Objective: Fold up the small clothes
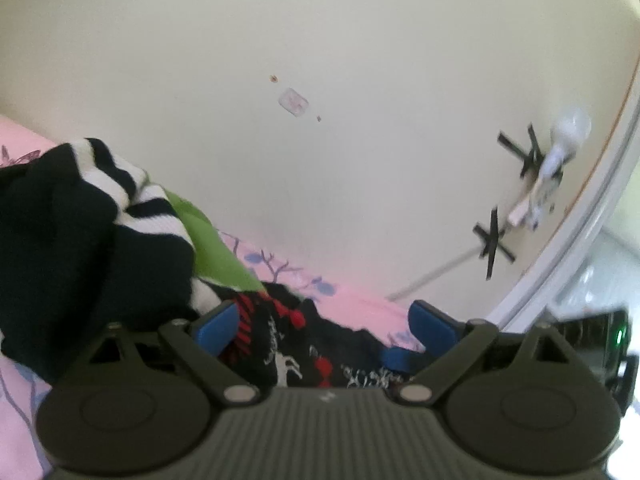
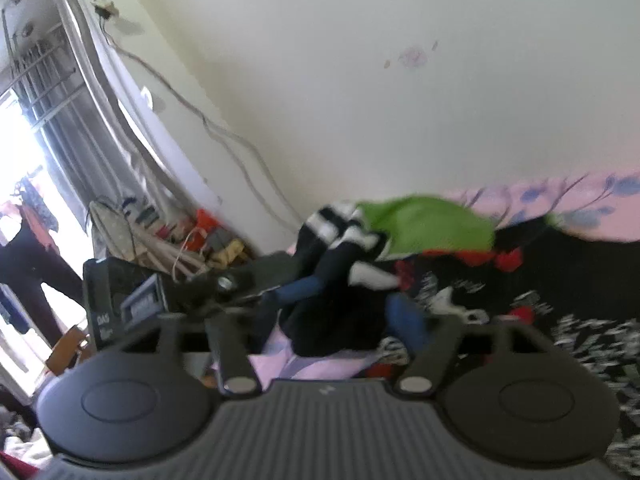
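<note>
In the left wrist view a pile of small clothes lies on a pink flowered bedsheet: a black-and-white striped garment, a green garment and a black patterned garment with red and white figures. My left gripper is open just above the patterned garment. In the right wrist view my right gripper is open, its blue fingers on either side of a dark fold of the striped garment. The green garment and the patterned garment lie beyond. The left gripper's body shows at left.
A cream wall rises close behind the bed, with black tape crosses and a white cable. In the right wrist view a window with curtains, a black box and cluttered small items sit at the left.
</note>
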`<state>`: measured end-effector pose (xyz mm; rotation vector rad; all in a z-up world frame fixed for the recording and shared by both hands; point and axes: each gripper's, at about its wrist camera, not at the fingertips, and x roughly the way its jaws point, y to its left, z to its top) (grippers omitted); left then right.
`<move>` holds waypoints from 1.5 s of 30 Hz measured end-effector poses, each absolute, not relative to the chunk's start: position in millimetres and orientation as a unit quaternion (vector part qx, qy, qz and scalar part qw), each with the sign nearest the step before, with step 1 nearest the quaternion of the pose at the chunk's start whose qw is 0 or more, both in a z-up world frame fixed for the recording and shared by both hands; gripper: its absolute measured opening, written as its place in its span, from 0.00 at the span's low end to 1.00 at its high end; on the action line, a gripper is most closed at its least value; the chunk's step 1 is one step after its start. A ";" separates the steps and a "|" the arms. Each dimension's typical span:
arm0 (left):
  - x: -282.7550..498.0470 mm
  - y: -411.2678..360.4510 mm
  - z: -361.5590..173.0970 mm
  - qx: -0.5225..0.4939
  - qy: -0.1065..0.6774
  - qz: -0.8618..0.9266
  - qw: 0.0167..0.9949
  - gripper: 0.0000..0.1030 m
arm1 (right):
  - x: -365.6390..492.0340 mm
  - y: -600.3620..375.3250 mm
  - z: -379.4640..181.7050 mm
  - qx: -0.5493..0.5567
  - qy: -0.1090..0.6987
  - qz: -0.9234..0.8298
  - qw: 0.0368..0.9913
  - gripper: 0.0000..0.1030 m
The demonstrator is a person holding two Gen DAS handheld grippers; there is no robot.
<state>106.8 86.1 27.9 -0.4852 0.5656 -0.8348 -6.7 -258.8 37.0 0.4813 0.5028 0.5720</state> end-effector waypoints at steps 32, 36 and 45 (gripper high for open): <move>112.5 71.0 13.8 -0.184 0.309 -0.380 0.852 0.64 | -110.0 -313.3 22.8 0.065 0.182 -0.035 0.981 0.55; 117.3 90.7 17.8 -0.214 0.296 -0.362 0.857 0.65 | -105.9 -216.5 29.9 -0.087 0.179 0.092 0.976 0.60; 118.1 101.2 22.8 -0.236 0.286 -0.365 0.854 0.69 | -57.5 -100.0 -25.3 -0.339 0.226 0.180 0.895 0.27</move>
